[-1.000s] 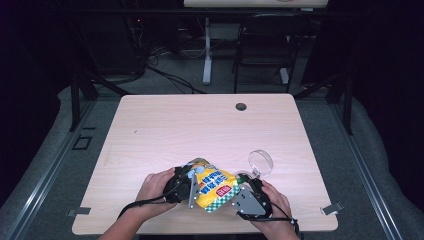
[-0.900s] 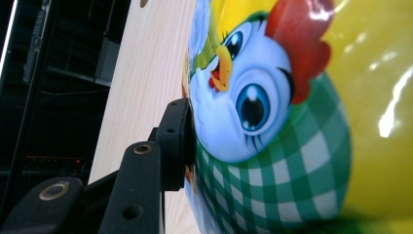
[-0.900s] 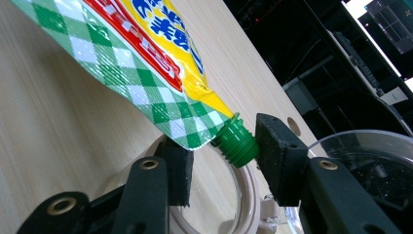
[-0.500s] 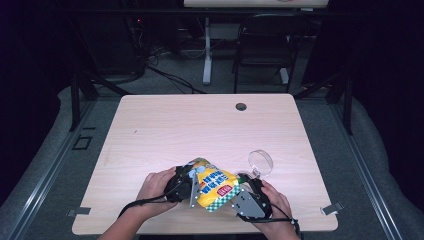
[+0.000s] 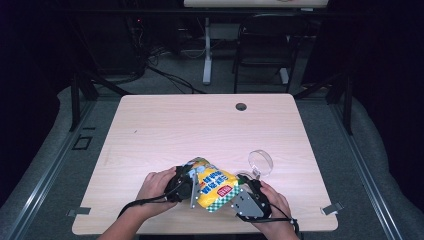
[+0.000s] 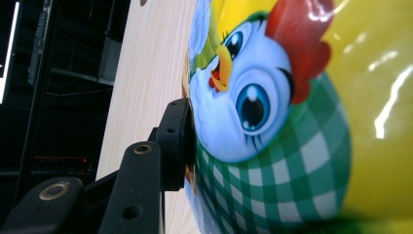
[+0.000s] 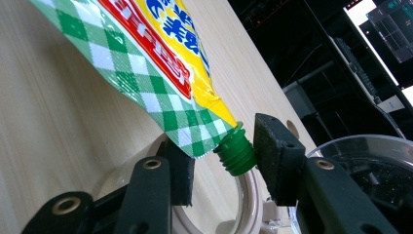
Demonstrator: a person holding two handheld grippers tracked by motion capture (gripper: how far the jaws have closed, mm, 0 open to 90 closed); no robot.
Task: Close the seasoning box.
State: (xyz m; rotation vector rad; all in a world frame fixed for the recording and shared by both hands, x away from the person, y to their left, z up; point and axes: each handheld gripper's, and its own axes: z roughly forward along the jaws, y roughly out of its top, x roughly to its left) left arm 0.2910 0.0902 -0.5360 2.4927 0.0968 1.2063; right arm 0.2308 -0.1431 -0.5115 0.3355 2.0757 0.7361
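A yellow pouch [image 5: 214,184] with green checks and a cartoon chicken [image 6: 253,102] is held just above the table's near edge. My left gripper [image 5: 191,183] is shut on its left end; one pad [image 6: 178,141] presses the pouch, the other is hidden behind it. My right gripper [image 5: 243,187] is at the pouch's lower right corner. Its jaws have just been closing and stand open around the green screw cap [image 7: 237,152]. The cap touches the right pad [image 7: 272,156]; the left pad sits by the pouch's checked corner [image 7: 190,131].
A clear glass bowl [image 5: 260,162] stands just beyond my right gripper, large at the right of the right gripper view [image 7: 360,165]. A round glass rim [image 7: 251,200] lies under the cap. The wooden table [image 5: 200,125] has a cable hole [image 5: 241,106] at the back.
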